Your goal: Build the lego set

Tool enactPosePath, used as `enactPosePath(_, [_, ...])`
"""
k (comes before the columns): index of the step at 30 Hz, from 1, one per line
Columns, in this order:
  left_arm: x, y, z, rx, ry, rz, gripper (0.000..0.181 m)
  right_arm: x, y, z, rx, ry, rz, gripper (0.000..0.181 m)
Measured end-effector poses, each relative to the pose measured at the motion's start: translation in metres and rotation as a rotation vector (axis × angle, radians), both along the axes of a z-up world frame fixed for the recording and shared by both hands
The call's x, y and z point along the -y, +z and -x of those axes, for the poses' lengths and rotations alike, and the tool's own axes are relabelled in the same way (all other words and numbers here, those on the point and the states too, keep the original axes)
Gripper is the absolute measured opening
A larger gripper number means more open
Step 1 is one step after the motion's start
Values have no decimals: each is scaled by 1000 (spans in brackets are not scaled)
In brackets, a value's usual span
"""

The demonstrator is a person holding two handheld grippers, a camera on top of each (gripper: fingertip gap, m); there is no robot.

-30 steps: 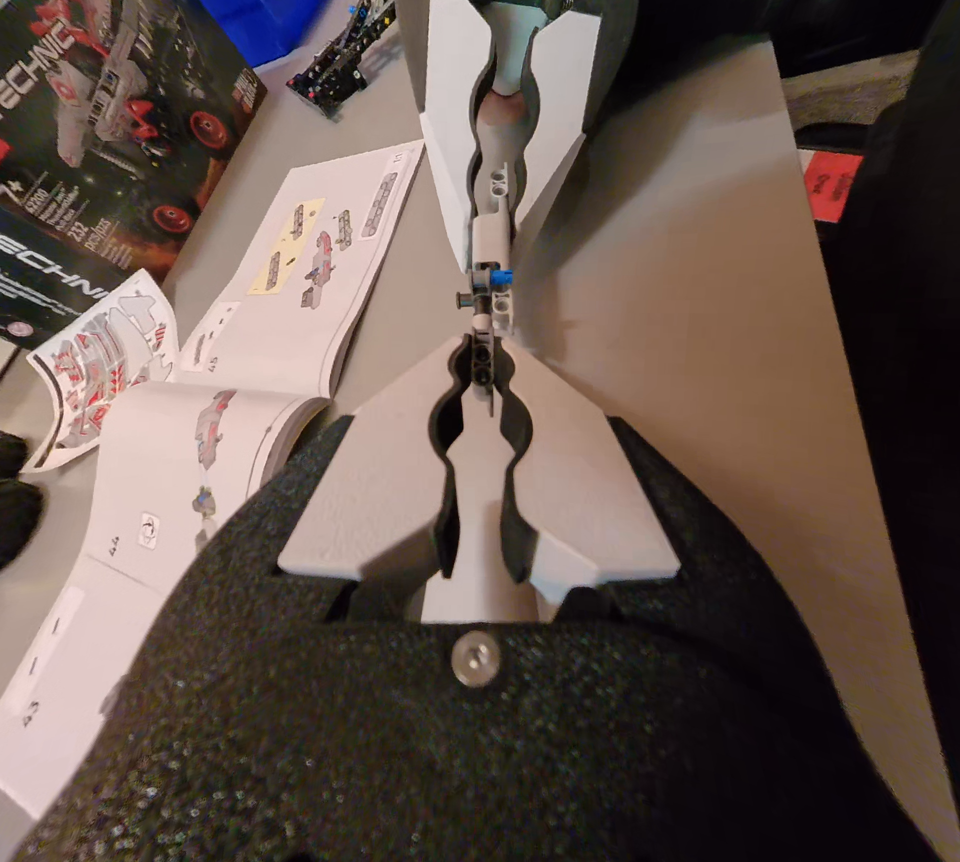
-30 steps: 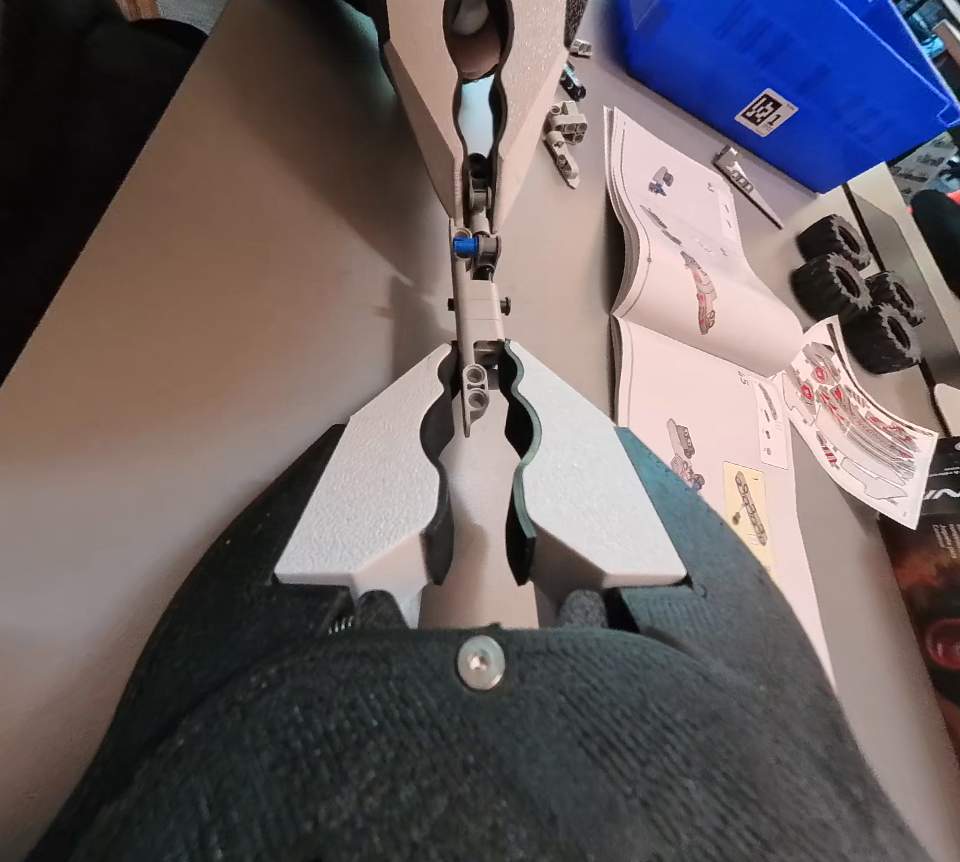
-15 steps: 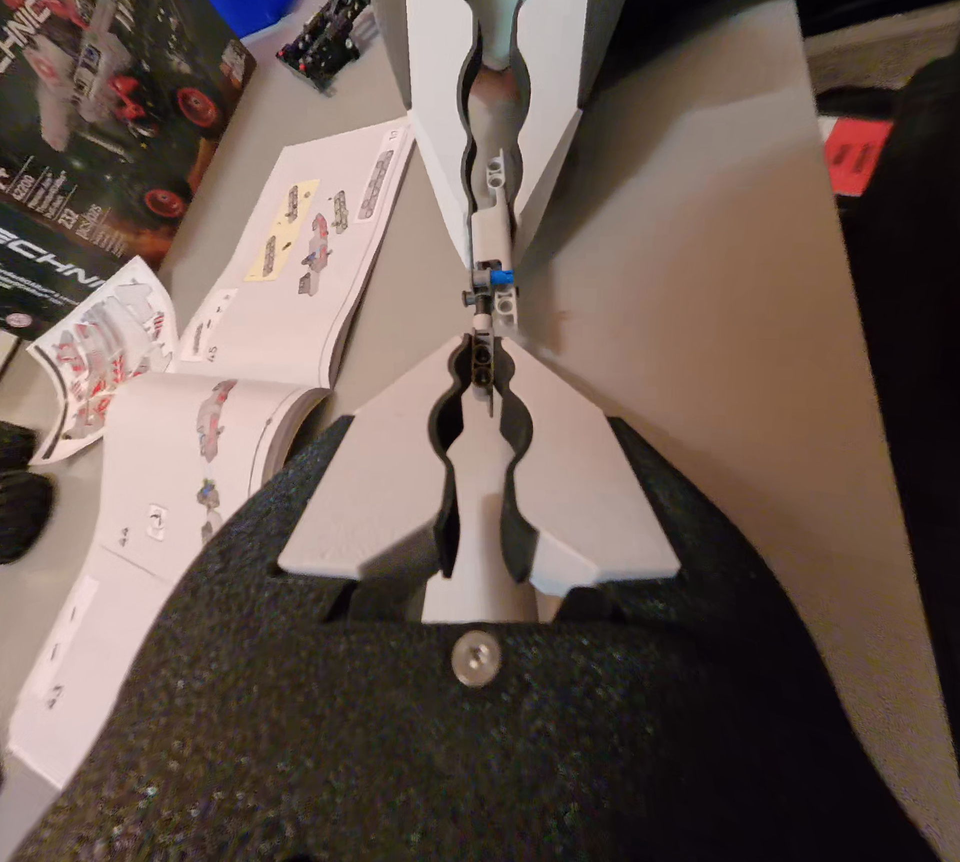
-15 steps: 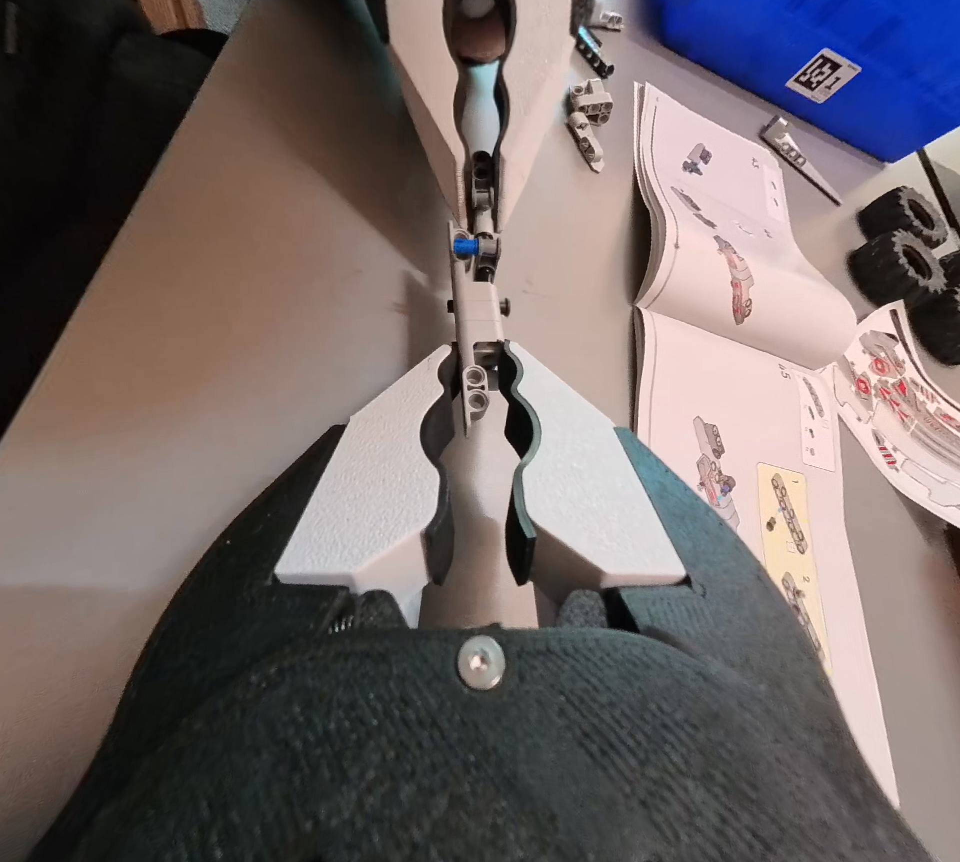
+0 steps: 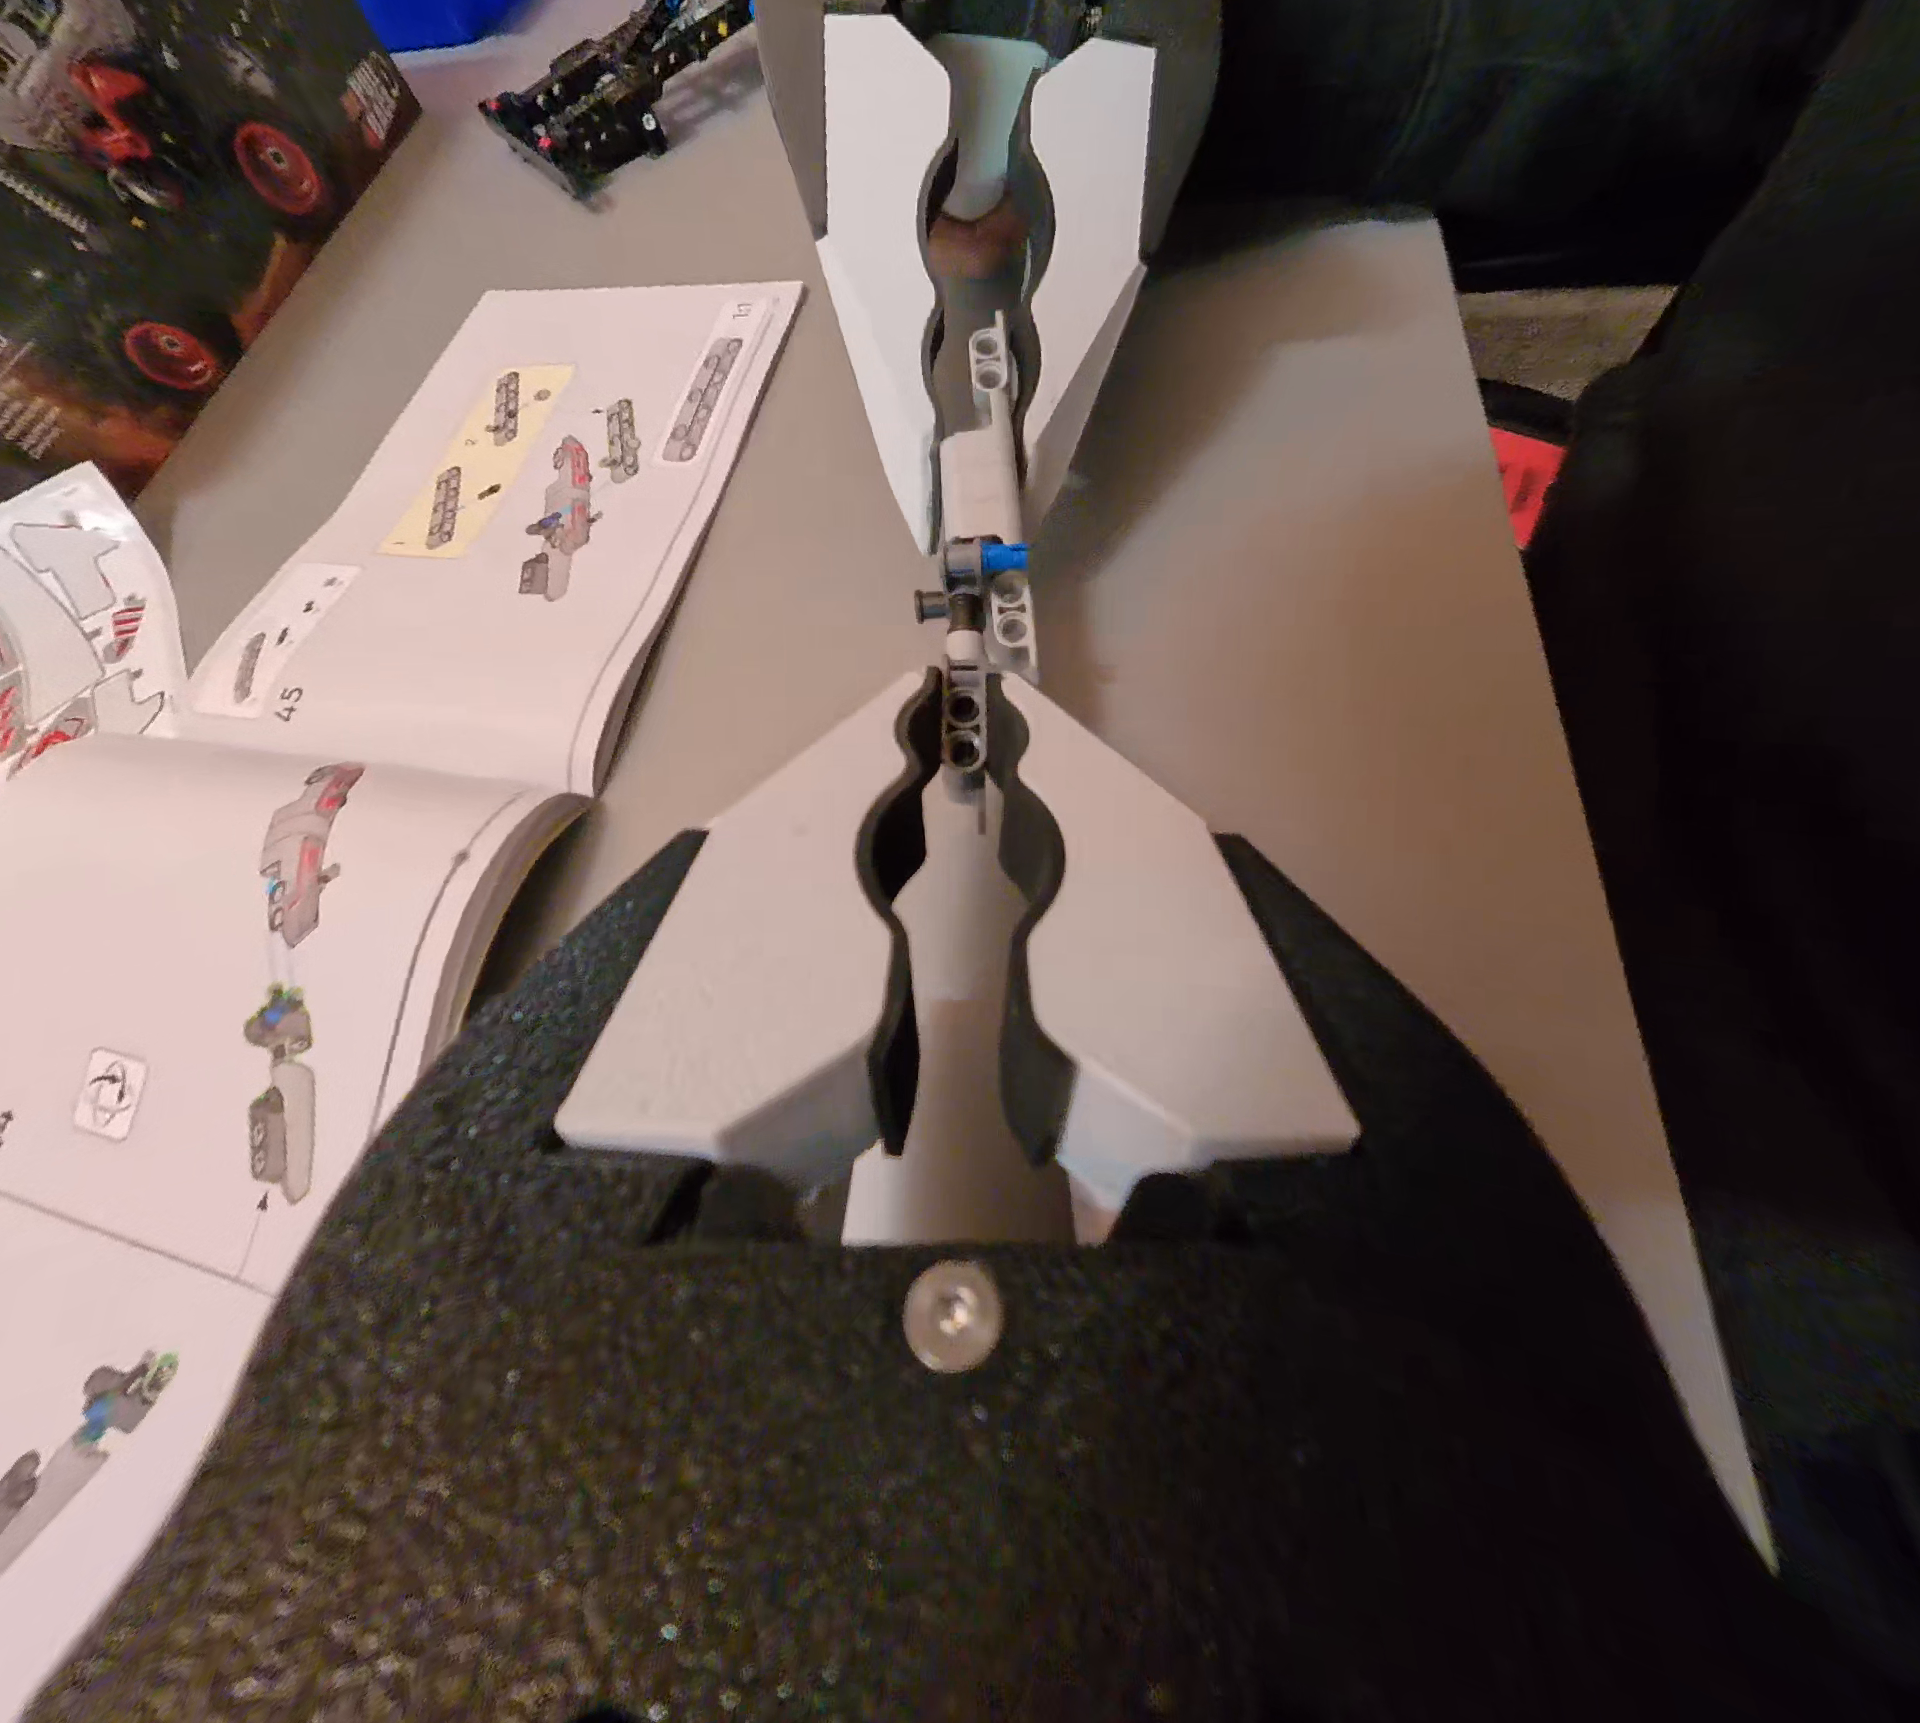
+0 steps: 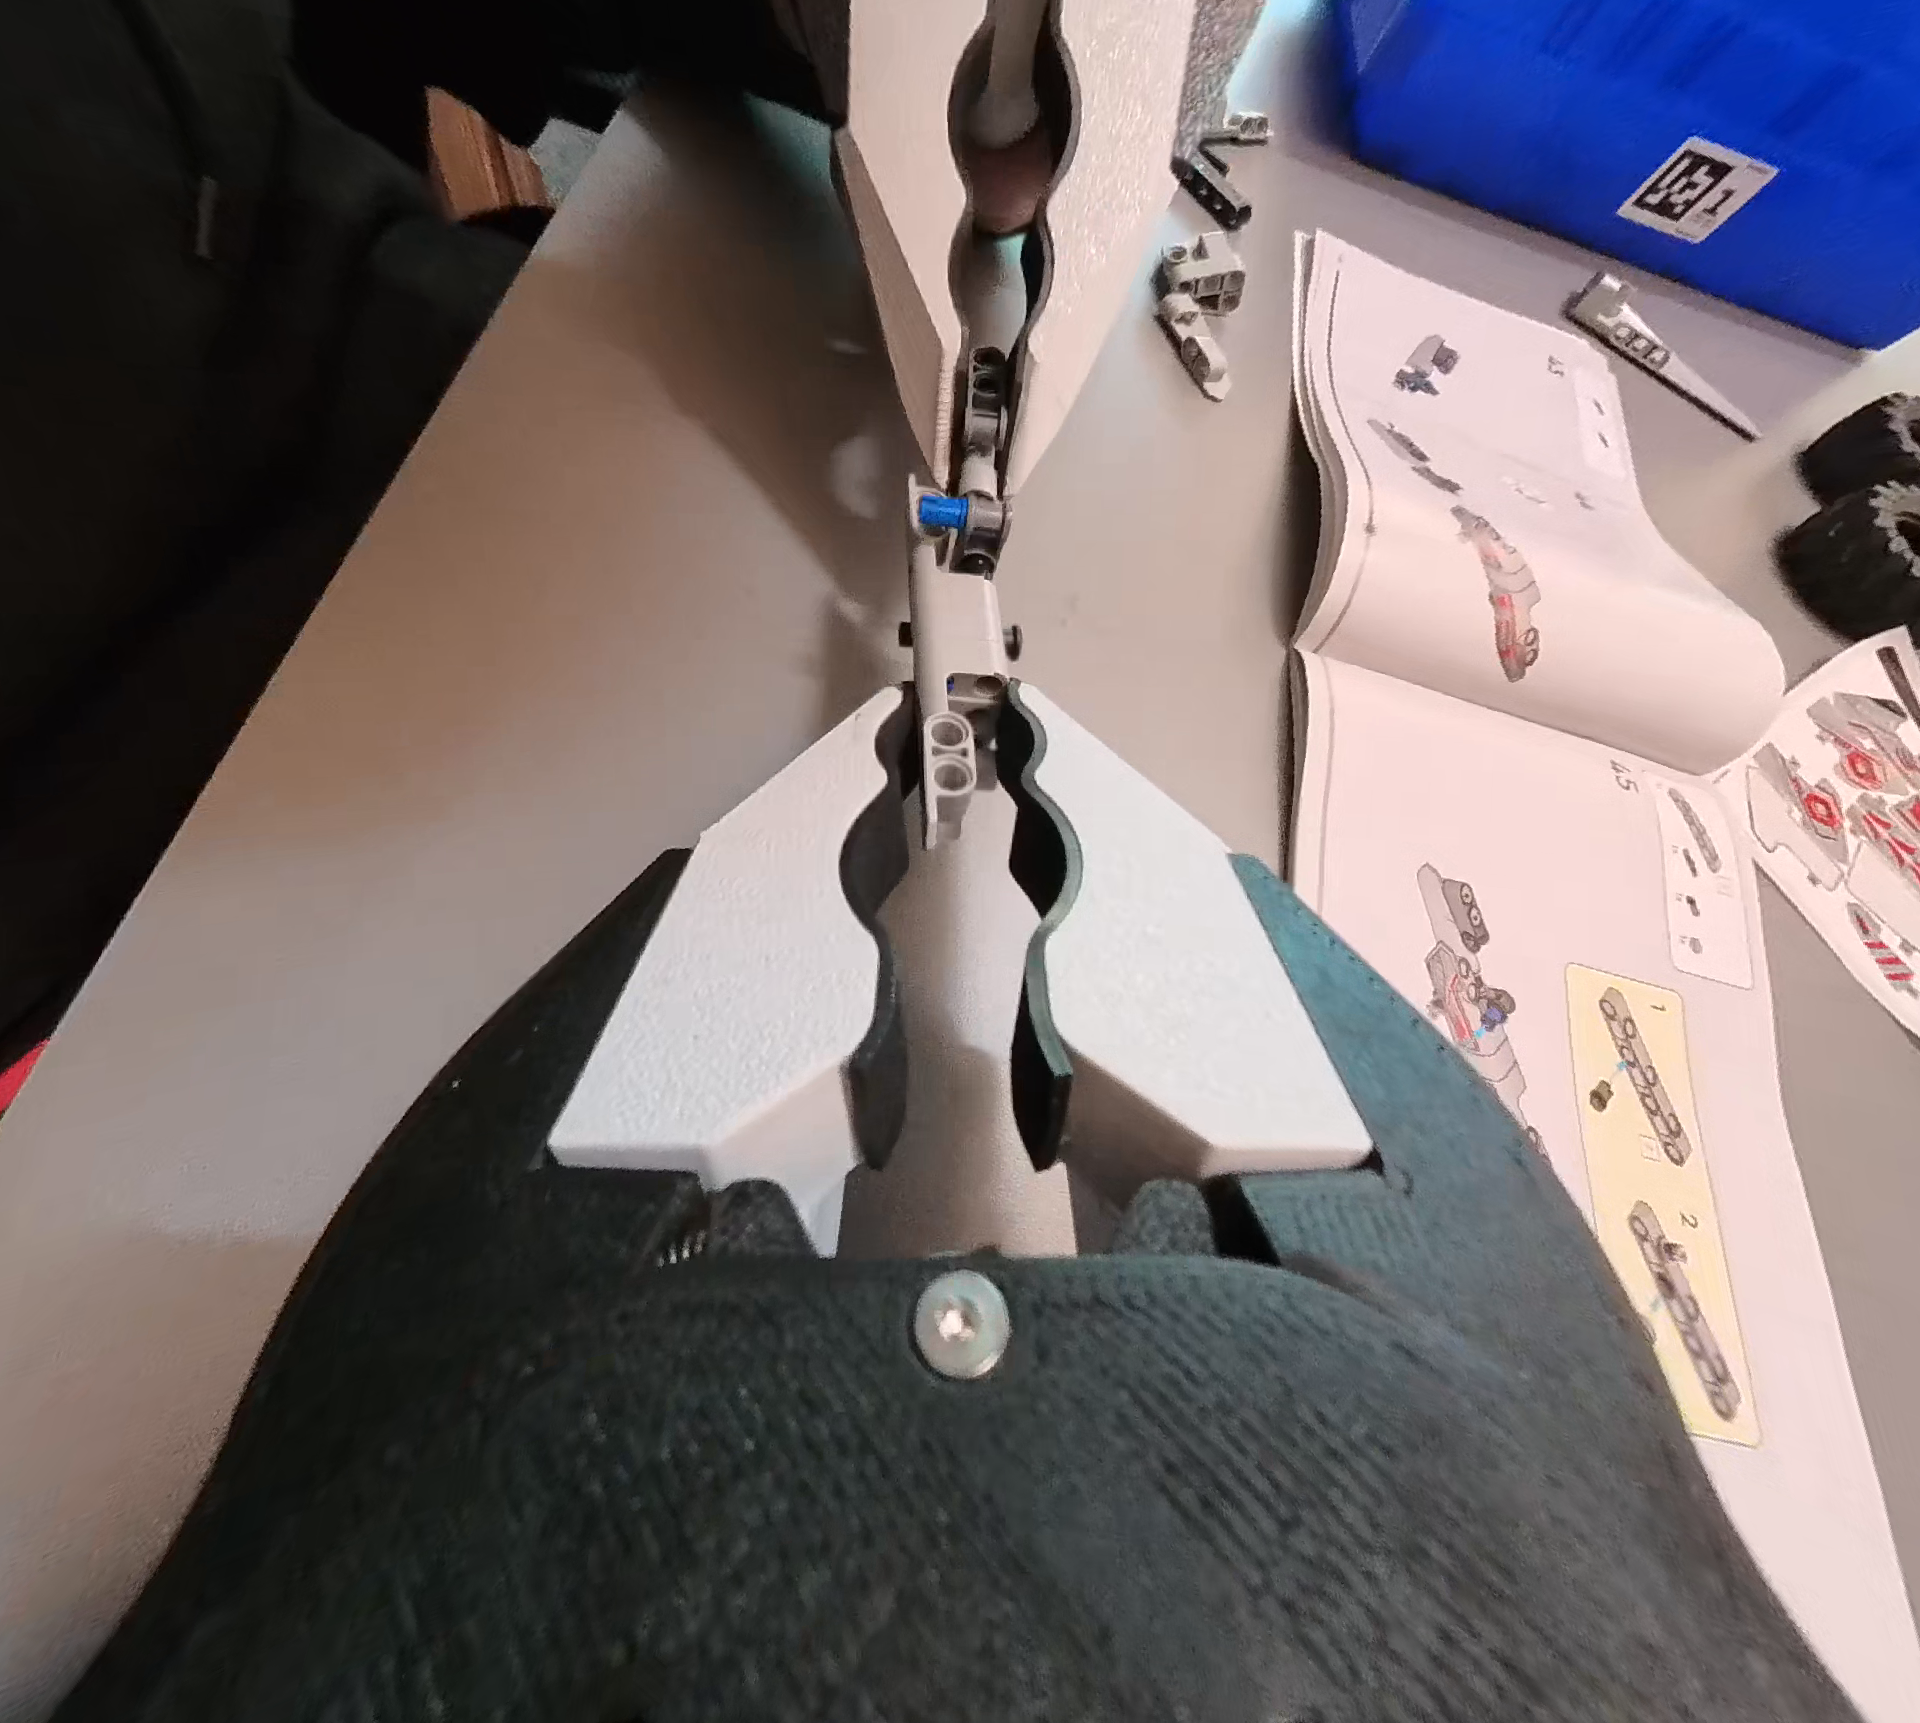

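A small lego assembly (image 5: 982, 478) of a light grey beam, a blue pin (image 5: 1003, 553) and a dark beam (image 5: 966, 728) hangs above the grey table, held at both ends. My left gripper (image 5: 968, 697) is shut on the dark beam end. My right gripper (image 5: 987, 499) faces it from the far side, shut on the light grey beam. In the right wrist view my right gripper (image 6: 951, 723) clamps the light grey beam (image 6: 951, 624), the blue pin (image 6: 940, 513) sticks out to the left, and the left gripper (image 6: 982, 437) holds the dark beam (image 6: 985, 385).
An open instruction booklet (image 5: 520, 530) (image 6: 1507, 738) lies beside the grippers. Blue bins (image 6: 1662, 11), black tyres (image 6: 1860, 530), a sticker sheet (image 6: 1849, 790), loose grey parts (image 6: 1200, 302), the set's box (image 5: 156, 115) and a black sub-build (image 5: 613, 84) lie beyond. A dark-clothed person sits at the table's edge. My hands' fingertips stand some 4 centimeters from each other. About 30 centimeters separates my right fingertips from the black sub-build (image 5: 613, 84).
Both grippers keep their hold on the assembly. The pair has shifted slightly over the table, so booklet and bins sit differently in view. The dark end now angles a little at the joint.
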State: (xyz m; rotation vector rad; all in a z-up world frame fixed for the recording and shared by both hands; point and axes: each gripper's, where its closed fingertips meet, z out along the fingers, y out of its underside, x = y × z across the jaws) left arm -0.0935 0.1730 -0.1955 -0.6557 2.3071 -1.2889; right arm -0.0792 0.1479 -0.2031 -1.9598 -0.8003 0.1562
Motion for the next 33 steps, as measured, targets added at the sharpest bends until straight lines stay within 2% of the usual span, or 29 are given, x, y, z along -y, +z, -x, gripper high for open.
enactPosePath(1, [0, -1, -1, 14, 4, -24, 4, 0, 0, -1, 0, -5, 1, 13])
enactPosePath(4, [0, 1, 0, 47, 1, -51, 4, -1, 0, -1, 30, -7, -21, 13])
enactPosePath(6, [1, 4, 1, 6, 0, 33, 4, 0, 3, 0, 21, 4, -44, 13])
enactPosePath(8, [1, 8, 1, 24, -2, 46, 4, -1, 8, 1, 17, 2, -79, 13])
enactPosePath(13, [1, 17, -1, 204, -8, -22, 4, -1, 18, 1, 11, 7, -154, 13])
enactPosePath(16, [-4, 30, -2, 373, 7, -97, 5, -6, 30, 0, 42, -25, -280, 13])
enactPosePath(21, [-1, 43, 3, 544, -17, -177, 5, -5, 44, 4, 107, -14, -427, 13])
enactPosePath(26, [2, 50, 6, 574, -29, -190, 5, -2, 59, 14, -7, 18, -503, 15])
enactPosePath(33, [0, 50, 6, 594, -27, -304, 5, -4, 56, 12, 17, -7, -497, 16])
